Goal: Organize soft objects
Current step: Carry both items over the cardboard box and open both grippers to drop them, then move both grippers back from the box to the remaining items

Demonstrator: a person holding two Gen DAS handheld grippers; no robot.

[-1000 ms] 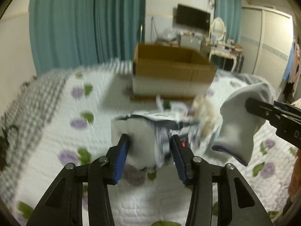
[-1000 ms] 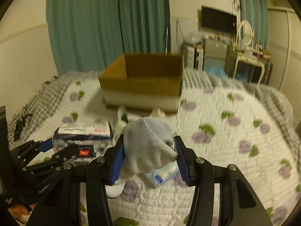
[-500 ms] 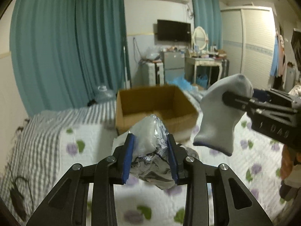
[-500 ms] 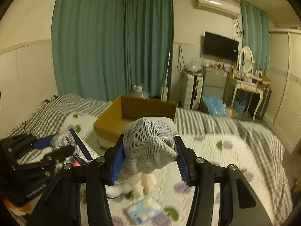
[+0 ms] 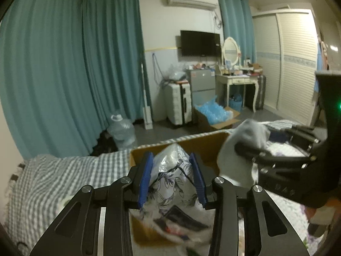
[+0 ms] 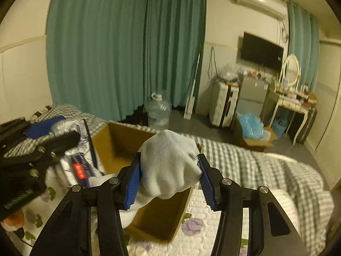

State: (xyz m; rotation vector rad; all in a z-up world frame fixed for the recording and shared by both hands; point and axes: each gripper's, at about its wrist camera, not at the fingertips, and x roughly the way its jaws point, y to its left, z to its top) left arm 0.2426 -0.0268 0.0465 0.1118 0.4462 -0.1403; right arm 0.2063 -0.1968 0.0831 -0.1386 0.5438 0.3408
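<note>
My left gripper (image 5: 170, 156) has a plastic-wrapped tissue pack (image 5: 170, 183) with a dark flower print between its blue pads. The jaws are opening, though the pads still touch the pack. It hangs over the near left part of the open cardboard box (image 5: 204, 149). My right gripper (image 6: 168, 160) is shut on a white knit sock (image 6: 170, 170), which it holds above the box (image 6: 119, 140). In the right wrist view the left gripper (image 6: 53, 132) and its pack (image 6: 78, 166) are at the left. The sock (image 5: 230, 162) hangs just right of the pack.
The box stands on a bed with a grey checked blanket (image 5: 64, 177) and a flowered quilt (image 6: 198, 224). Behind the bed are a water jug (image 6: 158, 111), a white suitcase (image 5: 179, 106), a floor box of blue plastic (image 5: 215, 115), a dressing table (image 5: 234, 81) and teal curtains (image 5: 74, 74).
Both grippers rose from the quilt and moved forward with the pack and the sock. The box, far ahead before, now lies right under them.
</note>
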